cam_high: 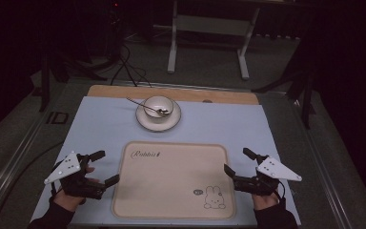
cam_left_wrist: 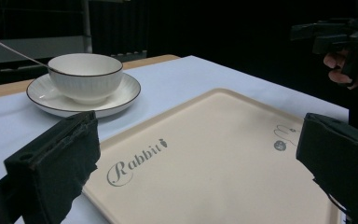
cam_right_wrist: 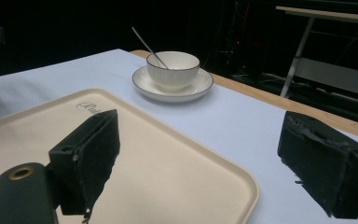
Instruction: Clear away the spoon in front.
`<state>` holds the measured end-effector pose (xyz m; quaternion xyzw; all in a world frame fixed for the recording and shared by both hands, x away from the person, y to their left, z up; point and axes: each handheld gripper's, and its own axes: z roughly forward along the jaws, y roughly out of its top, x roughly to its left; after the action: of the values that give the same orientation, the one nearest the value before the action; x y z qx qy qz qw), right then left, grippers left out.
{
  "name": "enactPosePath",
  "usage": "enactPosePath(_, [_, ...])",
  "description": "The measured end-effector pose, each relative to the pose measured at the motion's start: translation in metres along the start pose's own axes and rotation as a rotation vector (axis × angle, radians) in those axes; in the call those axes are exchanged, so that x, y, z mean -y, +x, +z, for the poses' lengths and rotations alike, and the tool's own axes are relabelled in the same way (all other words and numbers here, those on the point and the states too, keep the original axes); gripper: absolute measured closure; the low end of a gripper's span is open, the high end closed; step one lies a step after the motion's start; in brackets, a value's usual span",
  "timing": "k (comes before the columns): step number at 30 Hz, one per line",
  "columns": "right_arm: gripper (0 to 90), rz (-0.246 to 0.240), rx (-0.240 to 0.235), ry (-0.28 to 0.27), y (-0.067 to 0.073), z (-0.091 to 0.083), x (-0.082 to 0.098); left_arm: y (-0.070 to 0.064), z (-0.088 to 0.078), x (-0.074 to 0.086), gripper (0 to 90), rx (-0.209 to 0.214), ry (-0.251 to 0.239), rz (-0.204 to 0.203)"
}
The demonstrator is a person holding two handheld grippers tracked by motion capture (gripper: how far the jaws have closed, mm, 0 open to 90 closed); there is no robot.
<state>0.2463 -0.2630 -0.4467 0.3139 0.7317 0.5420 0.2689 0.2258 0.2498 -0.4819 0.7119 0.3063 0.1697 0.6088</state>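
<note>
A beige tray printed with "Rabbit" and a small bunny lies on the near half of the pale blue tablecloth. Beyond it a white bowl stands on a white saucer, and a metal spoon leans in the bowl with its handle up to the left. My left gripper rests open at the tray's left edge with nothing between its jaws. My right gripper rests open at the tray's right edge, also holding nothing. In the left gripper view the tray and bowl lie ahead; the right gripper view shows the bowl beyond the tray.
The pale blue cloth covers a wooden table whose far edge shows as a tan strip. Past the table a white desk frame and dark cables stand on the floor in a dim room.
</note>
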Motion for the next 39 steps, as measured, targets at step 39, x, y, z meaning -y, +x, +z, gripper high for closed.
enactPosePath(39, [12.4,-0.024,-0.004,-0.015,0.01,-0.006,-0.005,-0.014,0.021,-0.044,0.0,0.047,-0.036,0.014])
